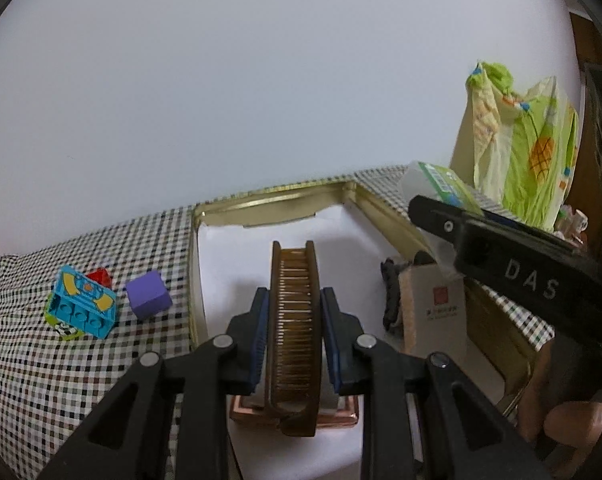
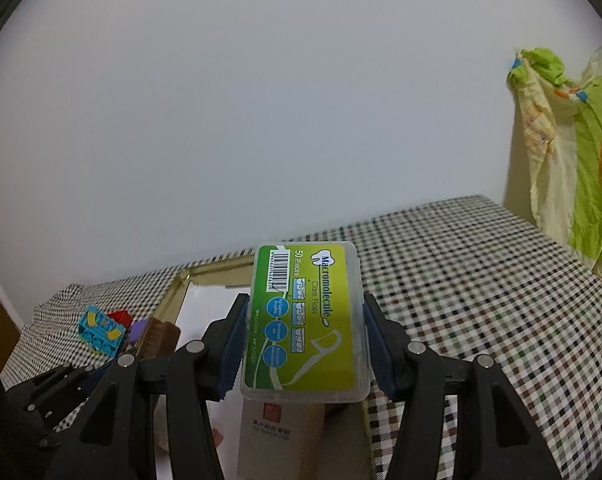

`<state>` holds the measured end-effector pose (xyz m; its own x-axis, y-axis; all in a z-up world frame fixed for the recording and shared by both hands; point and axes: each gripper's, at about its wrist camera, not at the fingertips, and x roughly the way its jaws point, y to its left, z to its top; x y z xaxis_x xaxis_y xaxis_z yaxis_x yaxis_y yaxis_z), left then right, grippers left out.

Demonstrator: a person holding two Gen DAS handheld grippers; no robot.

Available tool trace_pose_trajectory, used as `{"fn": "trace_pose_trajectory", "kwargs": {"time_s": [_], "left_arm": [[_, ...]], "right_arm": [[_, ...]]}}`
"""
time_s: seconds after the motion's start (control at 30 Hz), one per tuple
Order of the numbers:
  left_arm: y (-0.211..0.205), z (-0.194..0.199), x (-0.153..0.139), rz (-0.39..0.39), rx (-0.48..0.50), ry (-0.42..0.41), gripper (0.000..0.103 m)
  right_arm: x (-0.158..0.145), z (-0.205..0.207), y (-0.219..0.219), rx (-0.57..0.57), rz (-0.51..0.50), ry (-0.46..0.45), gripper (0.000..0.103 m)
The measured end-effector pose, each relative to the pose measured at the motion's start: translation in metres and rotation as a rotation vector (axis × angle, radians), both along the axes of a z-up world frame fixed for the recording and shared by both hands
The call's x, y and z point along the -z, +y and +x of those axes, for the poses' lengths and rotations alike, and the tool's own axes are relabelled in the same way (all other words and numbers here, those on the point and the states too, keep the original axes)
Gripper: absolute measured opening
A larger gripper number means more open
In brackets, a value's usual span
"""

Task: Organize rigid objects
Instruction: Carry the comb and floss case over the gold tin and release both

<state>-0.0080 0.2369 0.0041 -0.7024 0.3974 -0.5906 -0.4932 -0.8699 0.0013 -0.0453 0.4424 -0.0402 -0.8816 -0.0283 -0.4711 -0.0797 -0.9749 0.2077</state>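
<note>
The left gripper clamps a brown comb edge-up between its blue pads, over the white-lined gold tin — open floor ahead, walls close at both sides. The right gripper grips a green floss box above the tin's right rim, over a pale carton. Toy blocks and a purple cube sit left on the checked worktop; a dark item beside the carton is hard to make out.

Both grippers: black plastic linkage arms, silver pivot pins, blue ribbed finger pads. Right gripper body in left view marked "DAS", white.
</note>
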Motion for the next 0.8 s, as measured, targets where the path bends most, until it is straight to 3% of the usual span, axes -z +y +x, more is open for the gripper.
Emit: {"fn": "trace_pose_trajectory", "kwargs": {"time_s": [0.67, 0.8], "left_arm": [[0.004, -0.002, 0.009, -0.072, -0.027, -0.036, 0.025], [0.004, 0.0, 0.008, -0.082, -0.034, -0.02, 0.037]], "right_arm": [[0.009, -0.001, -0.025, -0.047, 0.098, -0.056, 0.057], [0.008, -0.001, -0.025, -0.04, 0.112, -0.049, 0.057]]}}
